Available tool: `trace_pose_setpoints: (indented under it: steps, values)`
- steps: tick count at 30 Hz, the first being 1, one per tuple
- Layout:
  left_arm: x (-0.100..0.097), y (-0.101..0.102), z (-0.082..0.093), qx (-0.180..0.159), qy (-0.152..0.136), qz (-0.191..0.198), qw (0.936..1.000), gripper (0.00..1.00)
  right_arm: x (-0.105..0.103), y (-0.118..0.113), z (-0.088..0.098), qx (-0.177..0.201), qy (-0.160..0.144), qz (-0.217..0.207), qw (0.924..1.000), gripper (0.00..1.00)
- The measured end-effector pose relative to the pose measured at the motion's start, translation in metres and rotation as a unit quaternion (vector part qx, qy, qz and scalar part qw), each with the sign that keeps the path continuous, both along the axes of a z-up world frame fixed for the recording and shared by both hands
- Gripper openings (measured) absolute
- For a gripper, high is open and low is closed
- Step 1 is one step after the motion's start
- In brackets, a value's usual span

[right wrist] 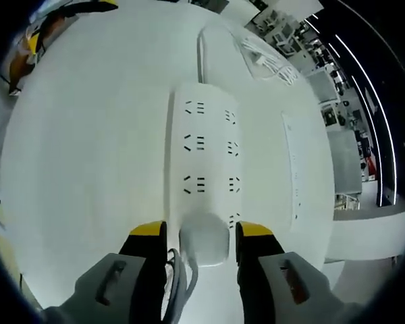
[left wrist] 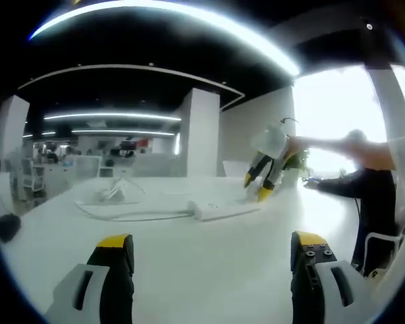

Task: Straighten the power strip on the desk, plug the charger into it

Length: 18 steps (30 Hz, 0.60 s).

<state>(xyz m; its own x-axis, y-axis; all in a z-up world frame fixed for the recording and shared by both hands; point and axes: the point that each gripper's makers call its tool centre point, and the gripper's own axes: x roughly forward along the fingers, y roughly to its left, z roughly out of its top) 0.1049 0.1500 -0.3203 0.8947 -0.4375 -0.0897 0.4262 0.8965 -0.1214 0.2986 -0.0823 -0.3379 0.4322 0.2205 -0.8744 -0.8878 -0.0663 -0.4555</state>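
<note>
On the white desk (left wrist: 189, 270) lies the strip (right wrist: 202, 155), long and white, rows of sockets facing up. From the right gripper view we look straight down on it: the right gripper (right wrist: 198, 233) stands right over its near end, yellow-tipped jaws either side of the charger (right wrist: 204, 244), a rounded white block sitting at the strip's last sockets. The jaws flank that block closely, gripping it as far as can be seen. A white lead (right wrist: 182, 283) trails back from the charger between the jaws. Beyond the strip's far end its own cable (right wrist: 202, 50) runs off, and a loose white bundle of wire (right wrist: 270, 57) sits to the side.

Over to the left gripper view: the left gripper (left wrist: 212, 253) hovers low above bare desk, jaws wide apart, nothing between them. Across the desk the strip (left wrist: 224, 210) lies at a slight angle, its cable (left wrist: 128, 216) curving away to the left towards that wire bundle (left wrist: 115, 192). The right gripper (left wrist: 256, 187) shows at the strip's right end, tips down on it, held by a person's outstretched arm (left wrist: 337, 145). The left gripper is well apart from the strip. Office chairs and screens sit far behind, too blurred to detail.
</note>
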Motion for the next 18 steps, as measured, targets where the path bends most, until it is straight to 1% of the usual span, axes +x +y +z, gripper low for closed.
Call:
trace_pose_setpoints:
  steps: [6, 8, 10, 14, 18]
  values:
    - [-0.001, 0.001, 0.001, -0.001, -0.002, 0.001, 1.0000, 0.99, 0.001, -0.002, 0.003, 0.002, -0.004, 0.000, 1.0000, 0.37]
    - [-0.001, 0.001, 0.001, -0.001, -0.002, 0.001, 1.0000, 0.99, 0.004, -0.002, 0.007, 0.005, -0.007, -0.002, 1.0000, 0.35]
    - [-0.001, 0.001, 0.001, -0.001, -0.002, 0.002, 1.0000, 0.99, 0.005, -0.001, 0.010, 0.009, -0.008, -0.005, 0.9999, 0.32]
    - [-0.001, -0.001, 0.000, -0.002, -0.001, -0.001, 1.0000, 0.99, 0.004, -0.001, 0.010, 0.011, -0.009, -0.005, 0.9999, 0.27]
    - [-0.001, -0.003, -0.001, -0.001, 0.000, -0.004, 1.0000, 0.99, 0.002, -0.001, 0.009, 0.008, -0.012, -0.005, 0.9999, 0.27]
